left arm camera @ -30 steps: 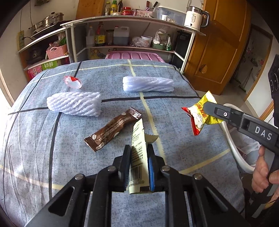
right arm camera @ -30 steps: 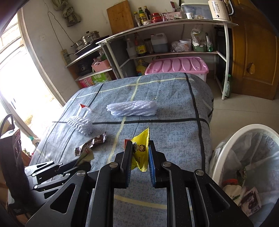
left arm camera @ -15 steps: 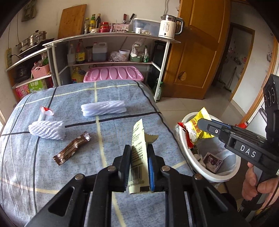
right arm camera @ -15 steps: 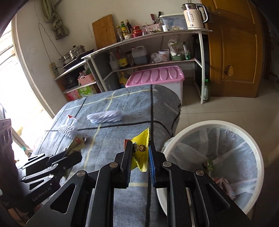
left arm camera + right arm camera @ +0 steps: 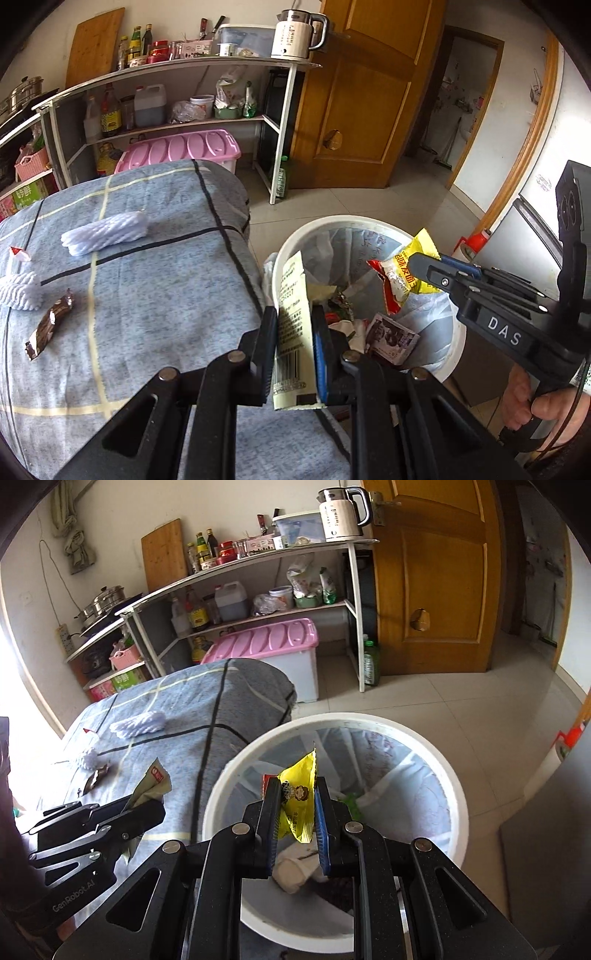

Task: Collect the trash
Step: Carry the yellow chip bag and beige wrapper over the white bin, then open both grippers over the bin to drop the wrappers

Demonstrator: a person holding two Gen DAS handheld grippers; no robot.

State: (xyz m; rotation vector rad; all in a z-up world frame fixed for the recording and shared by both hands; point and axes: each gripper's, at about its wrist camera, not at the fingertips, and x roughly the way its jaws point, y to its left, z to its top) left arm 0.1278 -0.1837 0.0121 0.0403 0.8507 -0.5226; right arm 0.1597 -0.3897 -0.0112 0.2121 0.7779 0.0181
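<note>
In the left wrist view, the left gripper (image 5: 293,332) is clamping a pale cream wrapper (image 5: 293,314) upright between its narrow jaws, right at the table's edge. At two o'clock from it, the white trash bin (image 5: 291,243) is standing on the floor against the blue checked cloth (image 5: 147,295), holding several discarded packets. At three o'clock, the right gripper (image 5: 424,267) is pinching a yellow snack packet (image 5: 404,275) over the bin's opening, with a hand (image 5: 532,398) gripping its handle. On the cloth at nine to ten o'clock are lying a brown wrapper (image 5: 48,325) and two white foam nets (image 5: 105,236), well apart from each other.

In the right wrist view, the right gripper (image 5: 297,819) is squeezing the yellow snack packet (image 5: 299,794) directly above the bin (image 5: 436,760), whose liner is showing beneath. At nine o'clock, the left gripper (image 5: 147,808) is holding the cream wrapper (image 5: 153,782) over the cloth (image 5: 221,709), just beside the bin's rim. One foam net (image 5: 138,723) is lying at eleven o'clock.
</note>
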